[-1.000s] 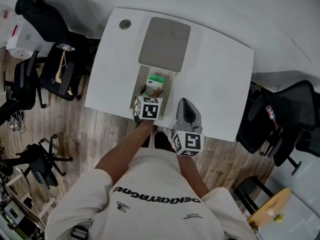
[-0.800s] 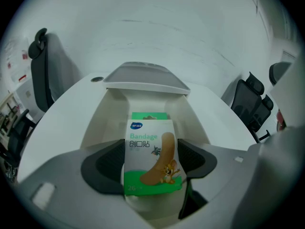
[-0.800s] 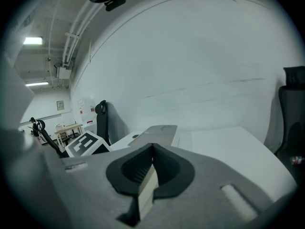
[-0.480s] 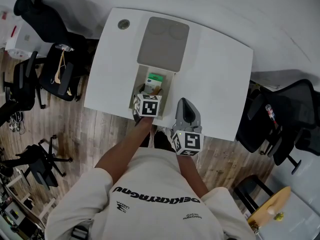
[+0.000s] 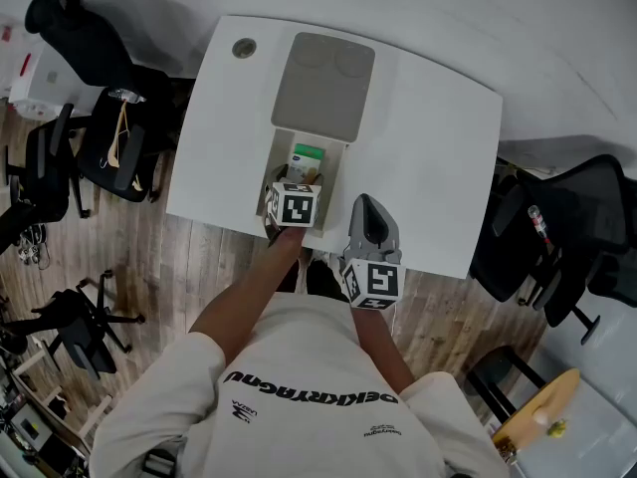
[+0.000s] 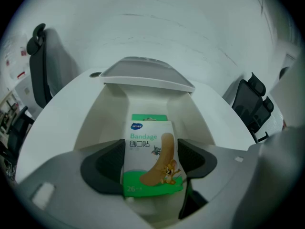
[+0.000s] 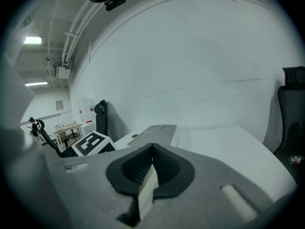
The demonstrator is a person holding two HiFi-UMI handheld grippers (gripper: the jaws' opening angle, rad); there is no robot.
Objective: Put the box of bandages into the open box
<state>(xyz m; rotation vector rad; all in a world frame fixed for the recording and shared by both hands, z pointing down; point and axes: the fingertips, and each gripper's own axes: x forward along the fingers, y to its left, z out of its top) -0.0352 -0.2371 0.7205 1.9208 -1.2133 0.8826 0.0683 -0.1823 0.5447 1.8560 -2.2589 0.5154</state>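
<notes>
1. Over the open box (image 6: 102, 116), the left gripper (image 6: 151, 165) clamps the upright bandage box (image 6: 150, 144), a pad on each side
2. By the table's (image 5: 428, 147) near edge, the right gripper (image 7: 151, 168) has its jaws together, empty

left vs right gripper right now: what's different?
Left grey two-jaw gripper has jaws wide, clamped on the white-and-green bandage box; right grey two-jaw gripper has jaws together, empty. Left points into the open white plastic box; right sits beside it at the white table's near edge. Both carry a marker cube.
</notes>
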